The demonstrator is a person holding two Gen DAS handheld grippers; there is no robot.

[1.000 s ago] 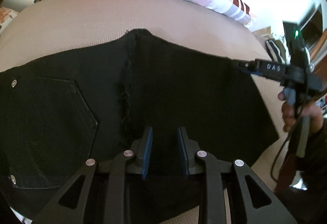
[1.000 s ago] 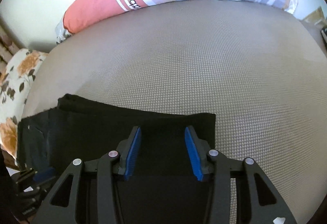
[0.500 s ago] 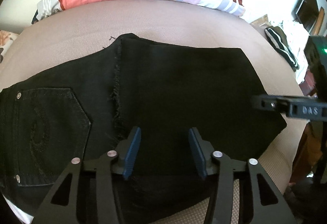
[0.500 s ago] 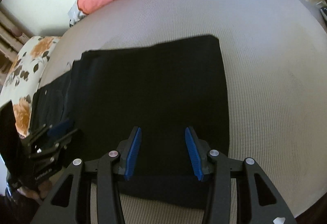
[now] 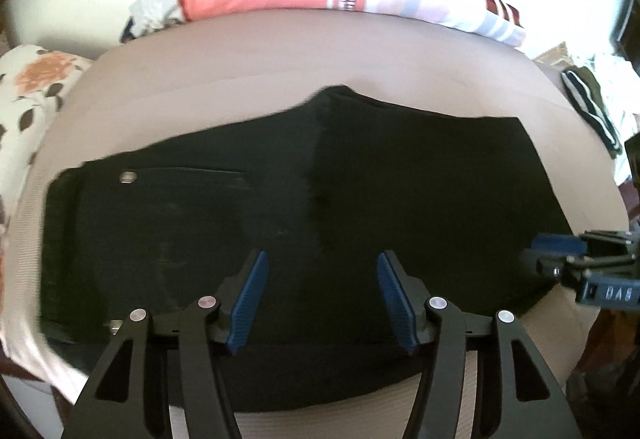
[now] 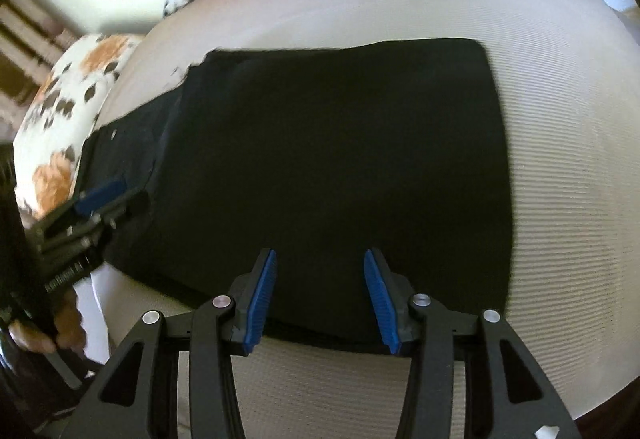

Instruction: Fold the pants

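Two sets of my jaws hang parted and empty over the black pants [image 5: 360,199], folded on the beige mattress [image 6: 560,159]. My left gripper [image 5: 322,299] has just been opening. The bundle's long axis runs left-right; my right gripper [image 6: 320,295] hovers nearer the folded end.
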